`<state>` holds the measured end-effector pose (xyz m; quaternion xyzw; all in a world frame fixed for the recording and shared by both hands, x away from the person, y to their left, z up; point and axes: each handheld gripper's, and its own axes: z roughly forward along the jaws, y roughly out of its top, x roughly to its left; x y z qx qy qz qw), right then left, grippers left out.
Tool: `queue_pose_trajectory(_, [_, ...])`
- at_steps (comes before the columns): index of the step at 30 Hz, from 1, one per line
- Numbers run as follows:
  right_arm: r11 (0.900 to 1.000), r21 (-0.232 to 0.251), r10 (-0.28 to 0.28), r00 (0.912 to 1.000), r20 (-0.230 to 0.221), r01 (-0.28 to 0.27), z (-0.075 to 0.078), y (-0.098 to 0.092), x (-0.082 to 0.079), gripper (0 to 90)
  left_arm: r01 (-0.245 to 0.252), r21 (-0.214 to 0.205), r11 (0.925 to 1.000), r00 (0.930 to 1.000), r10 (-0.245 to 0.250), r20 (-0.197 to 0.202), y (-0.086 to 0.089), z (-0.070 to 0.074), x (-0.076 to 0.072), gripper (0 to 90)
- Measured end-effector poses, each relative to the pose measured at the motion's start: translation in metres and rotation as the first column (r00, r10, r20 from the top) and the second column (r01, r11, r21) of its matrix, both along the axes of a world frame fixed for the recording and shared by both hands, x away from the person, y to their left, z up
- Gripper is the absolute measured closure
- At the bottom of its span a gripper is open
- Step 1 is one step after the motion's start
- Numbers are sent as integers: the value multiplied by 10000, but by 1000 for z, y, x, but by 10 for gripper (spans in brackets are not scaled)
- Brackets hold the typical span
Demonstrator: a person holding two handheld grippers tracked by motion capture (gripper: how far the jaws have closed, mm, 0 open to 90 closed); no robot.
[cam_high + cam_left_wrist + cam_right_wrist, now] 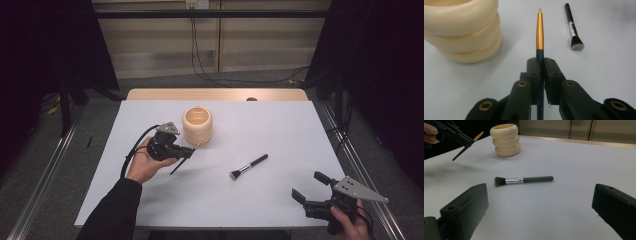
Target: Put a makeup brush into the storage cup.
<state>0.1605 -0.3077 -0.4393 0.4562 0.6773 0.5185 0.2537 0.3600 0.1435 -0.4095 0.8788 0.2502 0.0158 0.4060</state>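
Your left gripper (189, 151) holds a thin pointed brush (186, 157) above the table (280, 190), just in front of the ringed holder (197, 125). The flat-headed brush (248, 166) lies to its right. Your right gripper (310, 186) sits at the near right corner, well apart.

Thin brush's (539, 32) handle behind claw

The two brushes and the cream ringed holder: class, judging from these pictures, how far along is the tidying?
Done: nothing is visibly in the cream holder yet. In hand: the left gripper is shut on the thin gold-tipped brush, lifted off the table beside the holder. Left: probably to drop that brush in, then fetch the black flat-topped brush, which lies on the white table ahead of the open right gripper.
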Motion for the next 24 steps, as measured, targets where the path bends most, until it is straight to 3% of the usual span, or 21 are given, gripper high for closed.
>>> queue_pose_trajectory(1, [10000,3,20,10000,1,-20,0,0,0,1,0,0,10000,10000,0,0,0,0,0,834])
queue_pose_trajectory(2, [10000,12,40,10000,35,-40,0,0,0,1,-217,-307,9993,9997,222,144,4,1,0,834])
queue_pose_trajectory(3, [10000,12,29,10000,45,-29,0,0,0,1,-217,-307,9993,9997,222,144,4,1,0,834])
queue_pose_trajectory(8, [10000,9,24,10000,54,-24,0,0,0,1,-521,-1159,9919,9977,568,378,9,4,-5,834])
queue_pose_trajectory(11, [10000,-64,69,10000,40,-68,0,-1,0,1,-690,-1234,9900,9952,769,607,9,3,-6,834])
queue_pose_trajectory(13, [9999,-63,89,10000,31,-89,0,-1,0,1,-776,-1705,9823,9936,903,682,11,2,-7,834])
queue_pose_trajectory(15, [10000,-23,84,10000,14,-84,0,-1,-1,1,-943,-1817,9788,9885,1137,993,11,2,-8,834])
queue_pose_trajectory(19, [10000,-32,84,10000,21,-84,0,-1,-1,1,-1103,-2320,9664,9828,1409,1195,13,2,-11,834])
queue_pose_trajectory(22, [9999,-72,101,9999,41,-101,0,-1,-1,1,-1147,-2445,9628,9790,1513,1367,14,3,-12,834])
queue_pose_trajectory(24, [10000,-20,85,10000,14,-85,0,-1,-1,1,-1144,-2695,9562,9773,1570,1422,14,3,-14,834])
